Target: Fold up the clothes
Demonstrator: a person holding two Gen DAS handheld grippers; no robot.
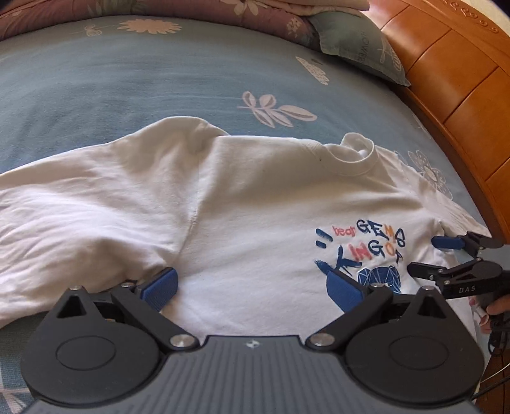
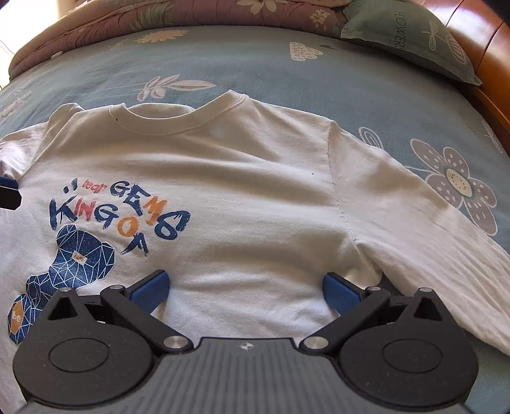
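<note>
A white long-sleeved shirt (image 1: 255, 197) (image 2: 248, 178) lies spread face up on the bed, with a blue and orange print (image 1: 360, 251) (image 2: 118, 216) on its chest. Its collar (image 1: 360, 156) (image 2: 178, 117) points toward the far side. One sleeve (image 1: 79, 207) runs off left in the left wrist view, the other sleeve (image 2: 430, 239) runs off right in the right wrist view. My left gripper (image 1: 251, 286) hangs open over the shirt near the left armpit seam. My right gripper (image 2: 245, 291) (image 1: 430, 256) is open wide above the shirt's body by the right armpit, nothing pinched.
The bed has a blue flowered sheet (image 1: 127, 79) (image 2: 255, 63). A grey-green pillow (image 1: 360, 44) (image 2: 411, 38) and a folded quilt (image 1: 191, 9) (image 2: 159, 16) lie at the far side. An orange wooden headboard (image 1: 452, 79) (image 2: 487, 63) borders the right. A person's hand (image 1: 497, 309) holds the right gripper.
</note>
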